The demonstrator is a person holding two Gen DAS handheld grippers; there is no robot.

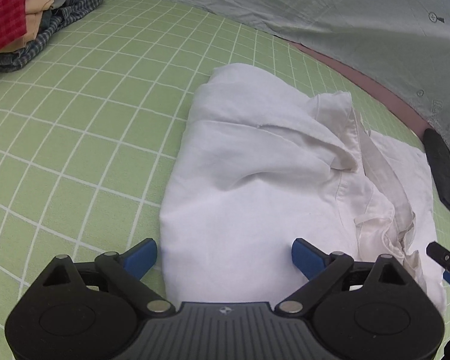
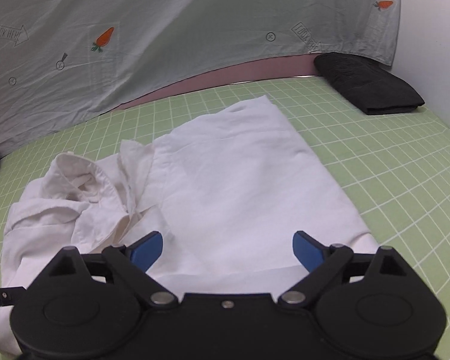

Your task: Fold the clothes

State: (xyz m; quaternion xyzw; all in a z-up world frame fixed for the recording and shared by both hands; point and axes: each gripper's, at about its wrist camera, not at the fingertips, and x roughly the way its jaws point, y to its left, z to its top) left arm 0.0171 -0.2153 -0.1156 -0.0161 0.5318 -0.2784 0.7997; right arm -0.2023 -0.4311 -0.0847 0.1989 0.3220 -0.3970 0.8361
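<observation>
- My left gripper point(image 1: 224, 257) is spread wide, blue fingers point(image 1: 141, 256) apart and holding nothing — the near end of the shirt point(image 1: 249, 186) lies between and just ahead of them.
- My right gripper point(image 2: 228, 250) is spread wide too, empty, its fingers point(image 2: 307, 250) over the shirt's point(image 2: 240, 186) near edge; whether they touch the cloth I cannot tell.
- No container shows in either view; everything lies loose on the green mat point(image 1: 84, 126).
- The shirt sits near the middle of the mat, partly folded into a long white slab. In the left view its long axis runs away from my left gripper toward the grey sheet point(image 1: 315, 9).
- In the right view the collar point(image 2: 84, 183) is bunched at the shirt's left side, standing up and crumpled — the smooth folded panel stretches to its right and away from me, one corner pointing toward the sheet point(image 2: 165, 30).
- A folded black cloth point(image 2: 366, 85) lies well apart from the shirt, beyond its far right corner, against the sheet's lower edge.
- A heap of clothes point(image 1: 45, 24) — plaid, tan, and something red — sits well left of the shirt at the mat's point(image 2: 390, 165) far side.
</observation>
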